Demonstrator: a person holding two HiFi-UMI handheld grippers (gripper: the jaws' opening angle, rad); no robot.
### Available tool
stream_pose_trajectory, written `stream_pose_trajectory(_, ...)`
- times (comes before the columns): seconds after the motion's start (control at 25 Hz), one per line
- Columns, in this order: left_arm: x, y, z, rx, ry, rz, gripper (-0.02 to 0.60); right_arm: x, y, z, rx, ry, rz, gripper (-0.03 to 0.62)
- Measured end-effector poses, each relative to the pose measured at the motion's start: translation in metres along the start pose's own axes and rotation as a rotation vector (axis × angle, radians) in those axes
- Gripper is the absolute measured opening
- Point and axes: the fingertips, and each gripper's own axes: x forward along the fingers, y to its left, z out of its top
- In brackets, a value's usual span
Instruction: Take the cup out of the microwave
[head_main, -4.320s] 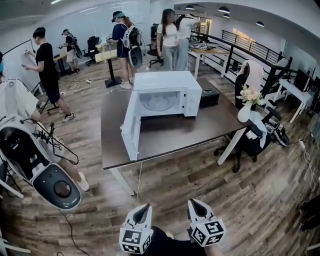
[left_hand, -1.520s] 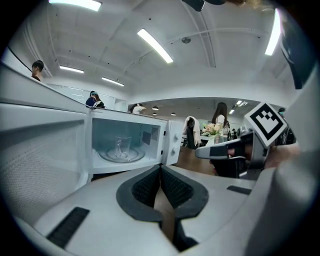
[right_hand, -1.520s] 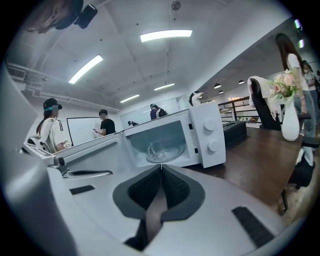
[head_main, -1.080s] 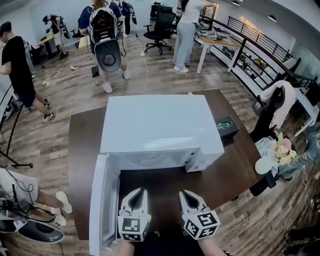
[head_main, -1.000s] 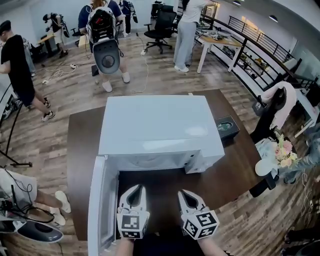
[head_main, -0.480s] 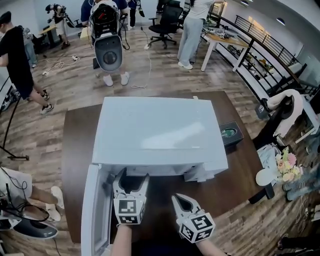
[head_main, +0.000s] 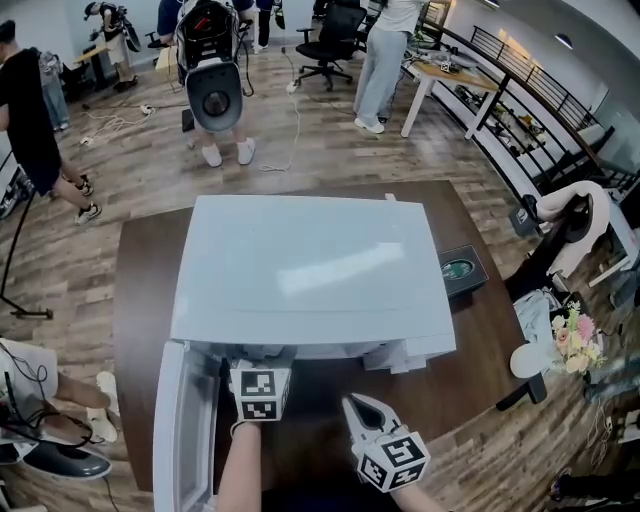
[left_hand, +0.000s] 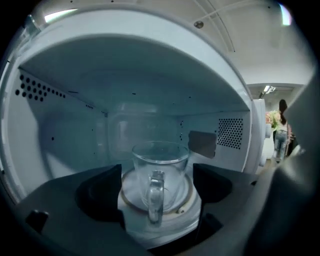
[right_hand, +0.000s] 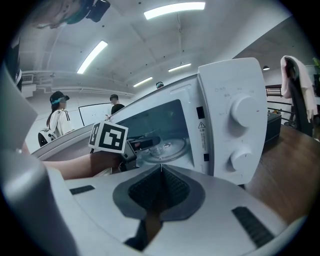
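Wood plank flooring (head_main: 300, 150) runs through an open office where several people stand at the far side near a black office chair (head_main: 330, 45). A dark brown surface (head_main: 140, 290) carries a white microwave (head_main: 310, 270), which fills most of the head view. Its door (head_main: 183, 430) is swung open to the left, and two round dials (right_hand: 241, 111) sit on the front panel at the right of the opening. A small dark box (head_main: 462, 268) rests on the surface just beside the microwave's right side. A white vase of flowers (head_main: 560, 345) stands off past the surface's right edge.

The left tool (head_main: 261, 372) reaches into the open cavity, its tips under the microwave's top and its marker cube just outside the opening. Its jaws have just been opening and now stand spread wide. The right tool (head_main: 358, 410) hovers over the surface in front of the microwave, to the right of the left one. Its jaws are pressed together with nothing between them.

The cup (left_hand: 160, 167), clear glass and upright, stands on the round glass turntable (left_hand: 131, 197) in the middle of the cavity. In the left gripper view it appears in the gap between the spread jaws, a little beyond their tips, and neither pad touches it. Its handle (left_hand: 155, 195) points straight toward the left tool.
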Motion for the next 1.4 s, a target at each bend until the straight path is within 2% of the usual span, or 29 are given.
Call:
stream_pose_trajectory(0.4, 0.040, 0.000, -0.002, 0.034, 0.014, 0.057, 0.417, 0.013, -0.015, 0.001, 0.006, 0.023, 0.024, -0.006)
stream_pose_trajectory(0.6, 0.049, 0.005, -0.009, 0.113, 0.057, 0.100, 0.417, 0.019, -0.020, 0.001, 0.010, 0.036, 0.038, -0.006)
stream_pose_trajectory(0.72, 0.050, 0.007, -0.009, 0.131, 0.057, 0.101, 0.414, 0.022, -0.023, 0.002, 0.009, 0.037, 0.042, -0.006)
stream_pose_trajectory(0.8, 0.049, 0.007, -0.009, 0.133, 0.056, 0.099, 0.385, 0.023, -0.026, 0.002, 0.009, 0.038, 0.043, -0.006)
stream_pose_trajectory(1.16, 0.042, -0.009, -0.011, 0.126, 0.057, 0.053, 0.379, 0.015, -0.030, 0.005, 0.006, 0.031, 0.040, -0.006)
stream_pose_trajectory(1.4, 0.036, -0.017, -0.010, 0.084, 0.047, 0.040, 0.377, 0.006, -0.029, 0.006, 0.003, 0.016, 0.022, -0.006)
